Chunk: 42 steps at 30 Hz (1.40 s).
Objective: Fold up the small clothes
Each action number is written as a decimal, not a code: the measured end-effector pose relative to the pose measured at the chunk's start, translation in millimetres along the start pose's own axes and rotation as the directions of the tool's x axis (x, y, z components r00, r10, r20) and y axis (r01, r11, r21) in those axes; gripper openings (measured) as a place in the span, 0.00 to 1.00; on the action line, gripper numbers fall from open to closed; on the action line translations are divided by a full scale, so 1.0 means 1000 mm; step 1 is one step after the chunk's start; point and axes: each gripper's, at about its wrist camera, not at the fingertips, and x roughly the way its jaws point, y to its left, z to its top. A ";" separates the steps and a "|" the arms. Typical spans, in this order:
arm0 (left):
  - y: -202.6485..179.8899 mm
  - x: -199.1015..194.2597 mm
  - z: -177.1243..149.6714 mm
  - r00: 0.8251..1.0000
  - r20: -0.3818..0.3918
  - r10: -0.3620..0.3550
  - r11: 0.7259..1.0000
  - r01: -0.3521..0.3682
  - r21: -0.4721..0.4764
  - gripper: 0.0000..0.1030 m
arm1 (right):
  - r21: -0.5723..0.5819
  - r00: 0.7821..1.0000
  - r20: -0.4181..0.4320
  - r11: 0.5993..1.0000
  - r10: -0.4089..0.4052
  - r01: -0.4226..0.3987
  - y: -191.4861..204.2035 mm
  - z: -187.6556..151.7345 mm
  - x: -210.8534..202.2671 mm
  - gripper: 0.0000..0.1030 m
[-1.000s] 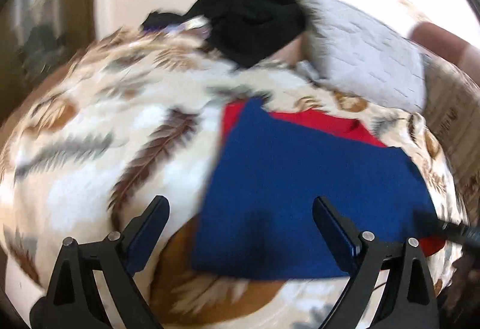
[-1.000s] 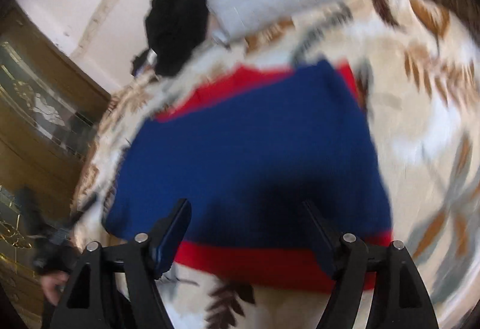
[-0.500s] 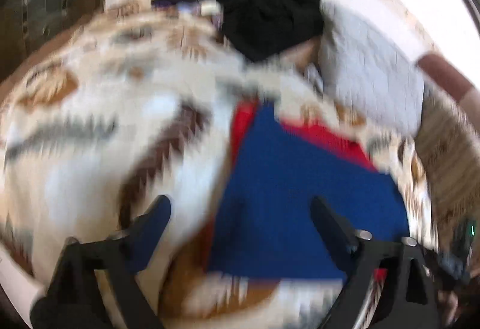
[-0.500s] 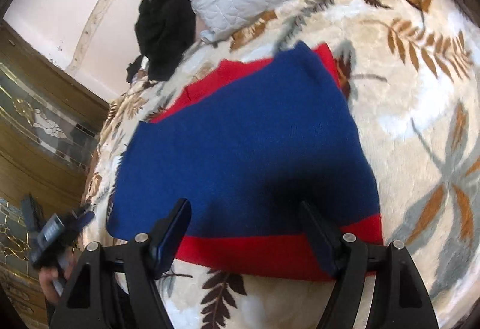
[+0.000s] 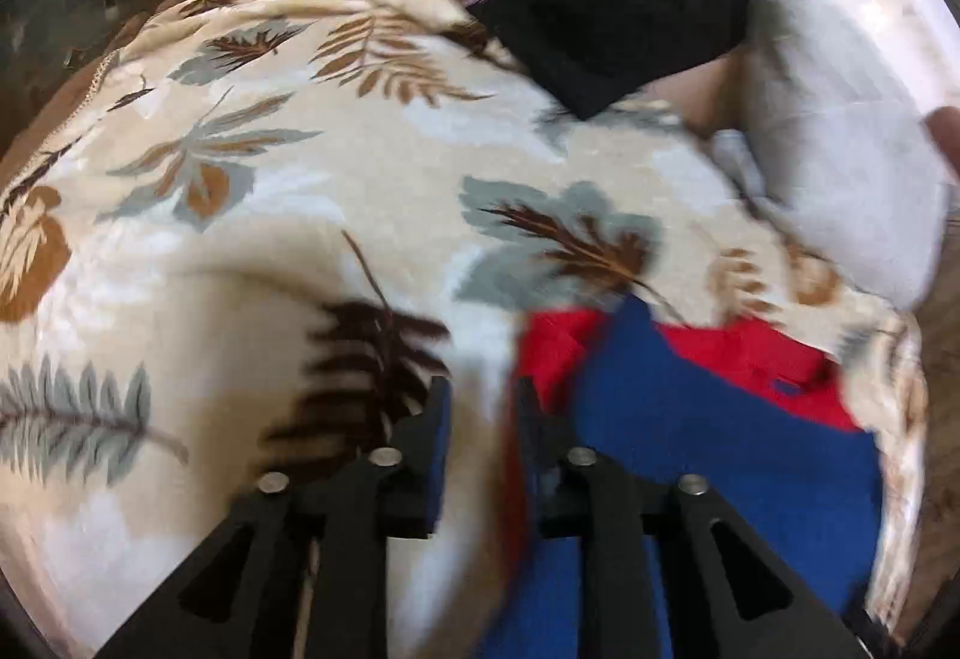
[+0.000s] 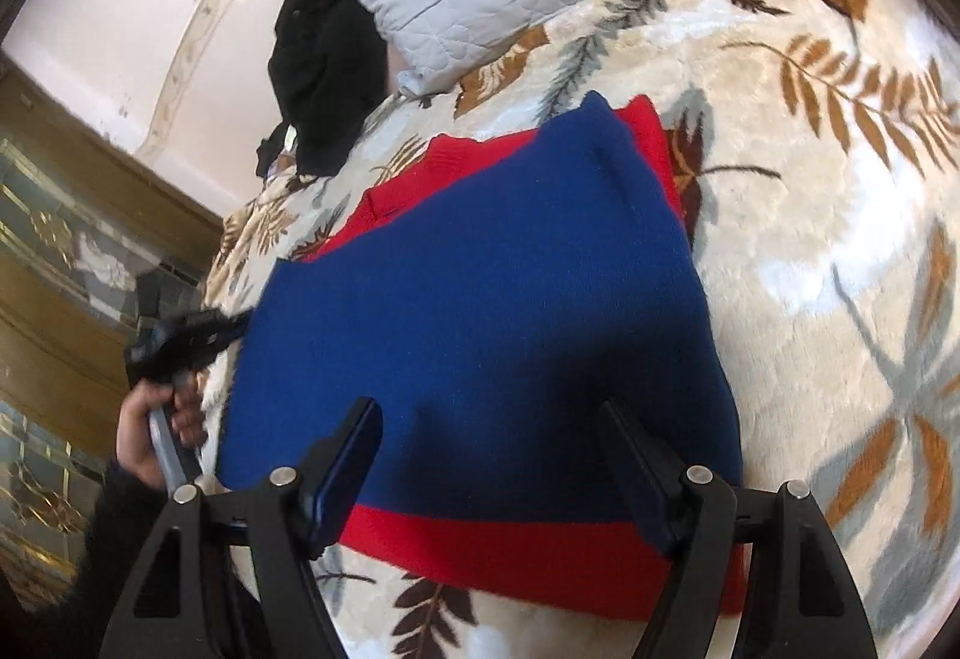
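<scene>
Blue-and-red knitted jumper [image 6: 480, 335] lies flat on the leaf-print bed blanket [image 6: 828, 251], partly folded, red hem nearest. Left hand-held gripper [image 5: 480, 419] closing at the jumper's left edge, a red sliver between the jaws, though blur hides whether the pads press yet. Right hand-held gripper [image 6: 492, 449] spread wide above the hem, pinching nothing. Best to take both layers at the edge, lift low, then carry across evenly so no crease forms.
</scene>
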 end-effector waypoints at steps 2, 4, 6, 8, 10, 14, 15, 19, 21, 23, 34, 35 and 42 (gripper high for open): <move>-0.006 -0.025 -0.019 0.999 0.051 0.015 1.000 -0.016 0.021 0.59 | 0.019 0.998 0.005 0.998 0.062 -0.062 0.006 -0.005 -0.007 0.76; -0.019 -0.045 -0.042 0.994 0.107 0.037 0.994 -0.047 0.096 0.66 | 0.017 0.995 0.025 0.995 0.098 -0.099 0.008 -0.009 -0.009 0.76; -0.033 -0.052 -0.060 0.992 0.107 0.063 0.980 -0.081 0.181 0.67 | 0.105 1.000 0.005 0.994 -0.005 0.005 -0.016 -0.012 0.002 0.78; -0.041 -0.059 -0.077 0.991 0.105 0.078 0.969 -0.100 0.226 0.67 | 0.198 0.999 0.006 0.980 0.033 -0.034 -0.030 -0.012 -0.001 0.71; -0.050 -0.063 -0.091 0.992 0.103 0.074 0.959 -0.099 0.265 0.67 | 0.152 1.000 -0.002 0.988 -0.006 0.007 -0.014 0.000 -0.012 0.73; -0.060 -0.065 -0.106 0.994 0.088 0.069 0.952 -0.092 0.293 0.67 | 0.065 0.995 0.052 0.994 0.085 -0.089 0.011 0.043 -0.013 0.81; -0.062 -0.065 -0.109 0.995 0.078 0.066 0.952 -0.087 0.293 0.67 | 0.077 0.991 0.020 0.988 0.131 -0.132 0.008 0.056 0.001 0.85; -0.067 -0.064 -0.119 0.995 0.061 0.085 0.945 -0.100 0.311 0.67 | 0.139 0.998 -0.041 0.989 -0.039 0.044 -0.039 0.101 0.054 0.84; -0.068 -0.066 -0.122 0.995 0.054 0.090 0.943 -0.102 0.316 0.67 | 0.303 0.999 0.011 0.952 0.037 -0.039 -0.065 0.110 0.053 0.82; -0.066 -0.067 -0.124 0.995 0.058 0.086 0.944 -0.099 0.316 0.67 | 0.281 0.999 0.048 0.960 -0.009 -0.005 -0.052 0.114 0.037 0.83; -0.075 -0.067 -0.134 0.996 0.050 0.068 0.943 -0.081 0.323 0.74 | 0.202 0.991 0.034 0.971 0.126 -0.131 -0.011 -0.044 -0.040 0.85; -0.076 -0.067 -0.135 0.997 0.049 0.060 0.945 -0.073 0.319 0.74 | 0.232 0.991 0.034 0.963 0.132 -0.137 -0.015 -0.057 -0.038 0.85; -0.097 -0.065 -0.145 1.000 0.024 0.015 0.934 -0.023 0.355 0.75 | 0.368 0.986 0.105 0.916 0.127 -0.158 -0.040 -0.062 -0.023 0.86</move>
